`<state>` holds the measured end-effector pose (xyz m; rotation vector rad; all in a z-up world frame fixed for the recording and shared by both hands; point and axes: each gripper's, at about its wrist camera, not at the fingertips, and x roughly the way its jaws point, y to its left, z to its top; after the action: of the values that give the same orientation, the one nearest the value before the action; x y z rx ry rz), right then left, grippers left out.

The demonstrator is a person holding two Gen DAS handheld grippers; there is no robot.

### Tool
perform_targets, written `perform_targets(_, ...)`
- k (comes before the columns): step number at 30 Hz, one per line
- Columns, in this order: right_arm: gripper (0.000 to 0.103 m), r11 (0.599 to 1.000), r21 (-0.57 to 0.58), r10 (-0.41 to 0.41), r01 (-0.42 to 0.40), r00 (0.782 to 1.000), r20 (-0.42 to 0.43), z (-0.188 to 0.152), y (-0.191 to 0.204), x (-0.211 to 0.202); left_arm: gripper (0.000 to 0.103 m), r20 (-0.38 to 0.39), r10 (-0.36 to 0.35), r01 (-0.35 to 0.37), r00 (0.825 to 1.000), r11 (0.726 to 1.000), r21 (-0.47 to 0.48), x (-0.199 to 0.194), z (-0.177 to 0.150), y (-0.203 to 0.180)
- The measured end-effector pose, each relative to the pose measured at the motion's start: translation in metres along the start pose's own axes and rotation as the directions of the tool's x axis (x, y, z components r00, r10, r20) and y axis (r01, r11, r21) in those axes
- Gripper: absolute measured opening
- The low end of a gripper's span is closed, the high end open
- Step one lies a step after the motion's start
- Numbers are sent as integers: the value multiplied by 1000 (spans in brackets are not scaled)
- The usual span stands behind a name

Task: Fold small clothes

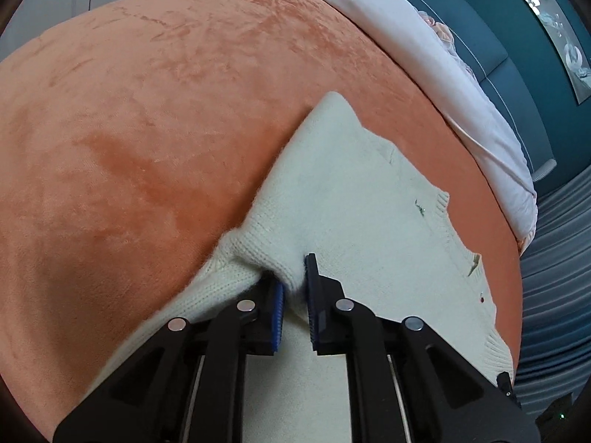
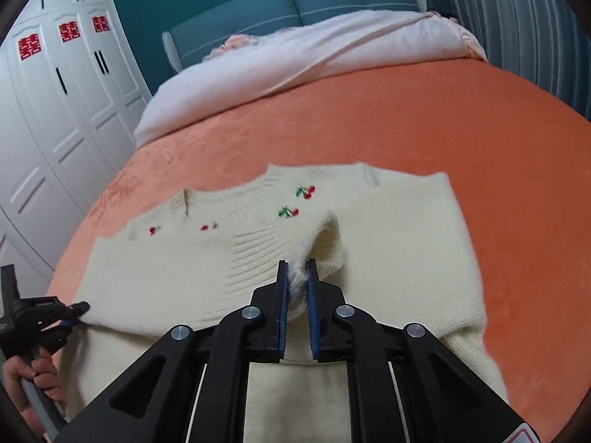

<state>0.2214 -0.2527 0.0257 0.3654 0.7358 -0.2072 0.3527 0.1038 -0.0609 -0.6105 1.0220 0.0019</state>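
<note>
The left tongs [image 1: 293, 288] are pinching a raised fold of the cream sweater [image 1: 351, 192] at its side edge, their blue pads nearly together with knit bunched between them. In the right wrist view the same tongs [image 2: 75, 313] are showing at the sweater's left edge, with a person's hand [image 2: 26, 380] gripping the handle below.

The right tongs [image 2: 297, 280] are clamping a puckered ridge of the cream sweater [image 2: 388, 243] near its middle, jaws almost shut with fuzzy knit squeezed between the pads.

The sweater is lying spread flat, front up, on the orange blanket [image 2: 443, 122] covering the bed, its neckline pointing toward the headboard [image 2: 295, 3]. Small red cherry embroideries [image 2: 304, 192] are sitting just below the collar. A pale pink duvet [image 2: 314, 55] is lying bunched across the head of the bed, well apart from the sweater. White wardrobe doors [image 2: 66, 85] with red paper cut-outs are standing at the left, and grey curtains [image 2: 517, 18] are hanging at the right.
</note>
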Motion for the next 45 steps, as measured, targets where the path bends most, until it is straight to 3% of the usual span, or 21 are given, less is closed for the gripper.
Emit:
perform_targets(1,9,1000,-14,-15,15,1000,-12,-2,0,5,10,5,8,-8,1000,1000,7,0,-1,-1)
perform_targets(3,9,997,-43,-67,61,987,-146,-16,-5,38,10,12,30,-30,999,999,34,-1,-2,-6)
perform_targets(4,9,998,-26,-58,55,987,-151,-19,-9,43,10,13,34,-34,999,998,45,-1,-3,-6)
perform_targets(8,9,999,40,14,-13,1000,-26,-8,-9,5,12,11,42,-42,999,996,73,1,-5,-4)
perform_targets(11,10,997,-44,-64,58,985,-159,-23,-9,32,16,25,75,-78,997,989,128,-6,-8,-10)
perform_targets(14,12,998,-15,-58,56,990,-128,-22,-13,6,24,30,68,-72,997,980,184,-32,-15,-7)
perform_targets(18,20,999,-10,-48,48,998,-48,-30,-21,-72,38,22,48,-52,999,976,212,-84,-38,25)
perform_targets(22,41,997,-19,-70,69,994,-86,-77,-45,-145,61,-19,81,-76,997,981,180,-133,-78,73)
perform_targets(26,47,994,26,-95,103,971,-221,-148,-72,-197,65,-113,105,-89,988,986,139,-162,-126,114)
perform_targets(31,47,984,155,-32,91,936,-349,-212,-88,-216,75,-143,74,-63,987,994,86,-173,-166,130)
perform_targets(35,52,980,181,-8,81,928,-373,-217,-88,-204,87,-120,77,-65,990,993,98,-169,-176,123)
perform_targets(40,53,964,261,64,41,923,-380,-220,-90,-186,87,-110,82,-73,991,994,81,-166,-176,120)
perform_targets(43,53,958,285,79,25,935,-346,-220,-86,-183,73,-133,30,-22,991,998,63,-166,-174,119)
perform_targets(44,51,957,290,84,17,939,-333,-219,-83,-182,64,-138,26,-18,990,998,62,-166,-174,118)
perform_targets(45,40,956,292,94,3,943,-318,-218,-81,-181,53,-141,27,-19,990,998,62,-165,-173,117)
